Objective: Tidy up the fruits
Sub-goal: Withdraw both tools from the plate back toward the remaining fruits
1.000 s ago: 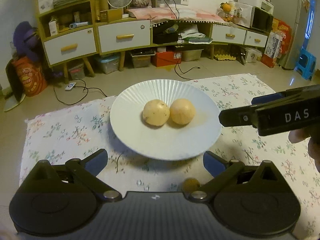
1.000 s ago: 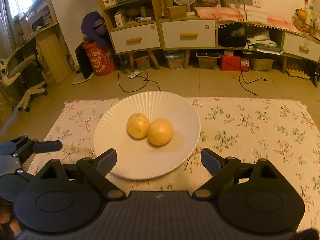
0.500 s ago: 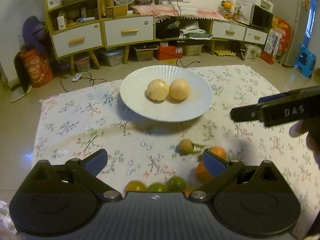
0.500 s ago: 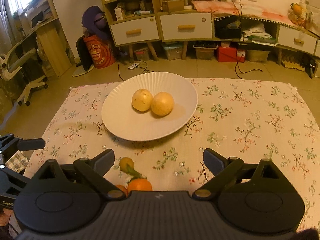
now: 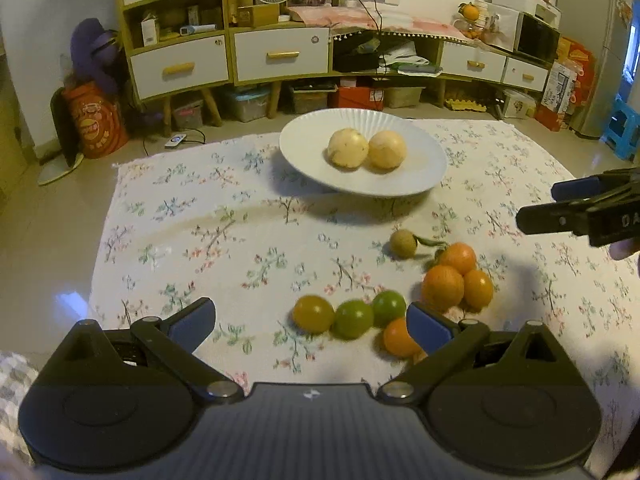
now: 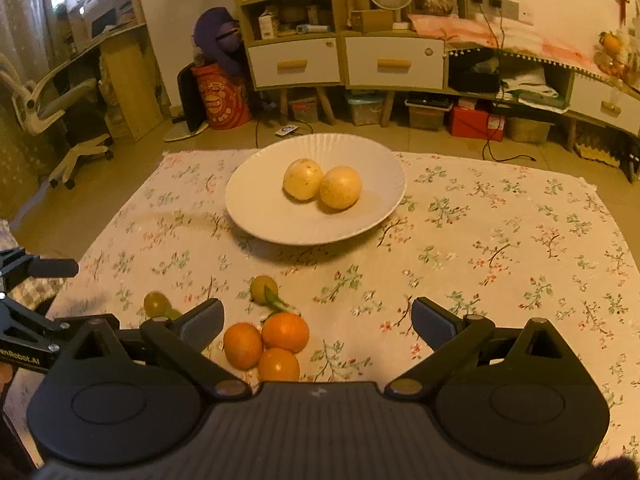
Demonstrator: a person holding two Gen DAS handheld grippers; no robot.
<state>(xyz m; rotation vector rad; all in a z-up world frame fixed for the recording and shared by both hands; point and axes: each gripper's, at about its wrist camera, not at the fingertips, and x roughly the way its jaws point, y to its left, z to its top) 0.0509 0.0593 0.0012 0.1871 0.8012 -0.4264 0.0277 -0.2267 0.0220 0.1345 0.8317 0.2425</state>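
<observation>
A white plate [image 5: 424,184] [image 6: 256,216] at the far side of the floral cloth holds two pale yellow round fruits [image 5: 347,148] [image 6: 303,179]. Nearer me lie loose fruits: several oranges [image 5: 442,288] [image 6: 285,332], three small green-yellow ones [image 5: 353,319] in a row, and a small leafy yellow one [image 5: 403,243] [image 6: 264,289]. My left gripper [image 5: 312,326] is open above the green fruits, holding nothing. My right gripper [image 6: 318,320] has its jaws opening wide over the oranges, with nothing pressed between them. It also shows at the right edge of the left wrist view.
The floral cloth [image 5: 224,248] [image 6: 500,240] covers the floor area. Behind it stand low cabinets with white drawers [image 5: 280,56] [image 6: 394,62], storage boxes, cables and a red bag [image 5: 94,128]. An office chair [image 6: 68,120] stands at far left.
Both grippers have pulled back from the plate, which now looks smaller and farther. The loose oranges and green fruits have come into view. The right gripper's jaws have spread a little wider.
</observation>
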